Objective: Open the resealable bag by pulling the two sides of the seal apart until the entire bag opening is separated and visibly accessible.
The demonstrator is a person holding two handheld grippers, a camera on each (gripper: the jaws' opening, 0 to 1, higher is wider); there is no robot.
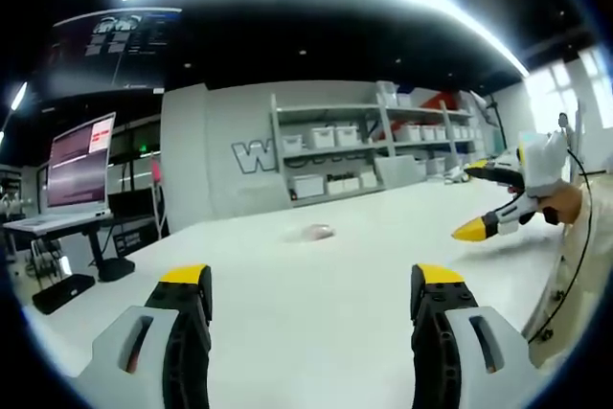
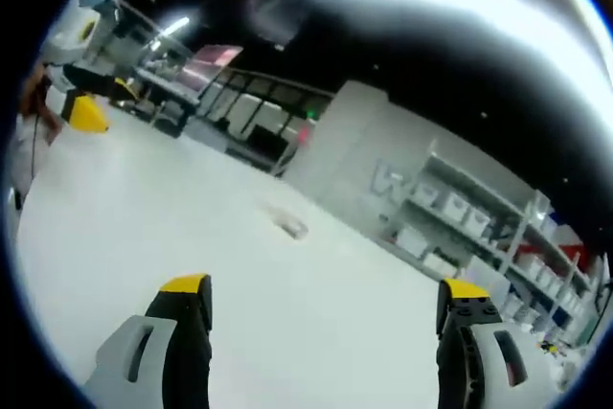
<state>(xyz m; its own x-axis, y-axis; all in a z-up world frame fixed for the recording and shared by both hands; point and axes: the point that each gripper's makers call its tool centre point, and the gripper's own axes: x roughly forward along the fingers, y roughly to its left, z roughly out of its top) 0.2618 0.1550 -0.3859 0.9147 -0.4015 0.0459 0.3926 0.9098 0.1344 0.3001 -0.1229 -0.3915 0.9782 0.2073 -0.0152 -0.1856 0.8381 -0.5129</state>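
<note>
In the left gripper view, we find the left gripper low over the white table, its two yellow-tipped jaws spread wide with nothing between them. The resealable bag lies flat on the table well ahead of the jaws, toward the far edge and roughly midway along it; it reads as a small, pale, translucent patch with a faint pink tint. The right gripper enters from the right side, held up off the table by a hand, and its jaws stand apart, empty.

In the right gripper view, we find the right gripper likewise open, jaws spread and holding nothing, over the same table. The bag lies ahead, well apart from the jaws and away from every edge. The left gripper shows at the far left; we cannot tell its jaw state here.

Our judgement: the bag is light, thin and limp, with slippery film likely to slide on the smooth table. The seal line cannot be made out at this range. We advise pinching each lip just above the seal, one per gripper, pulling apart gently.
</note>
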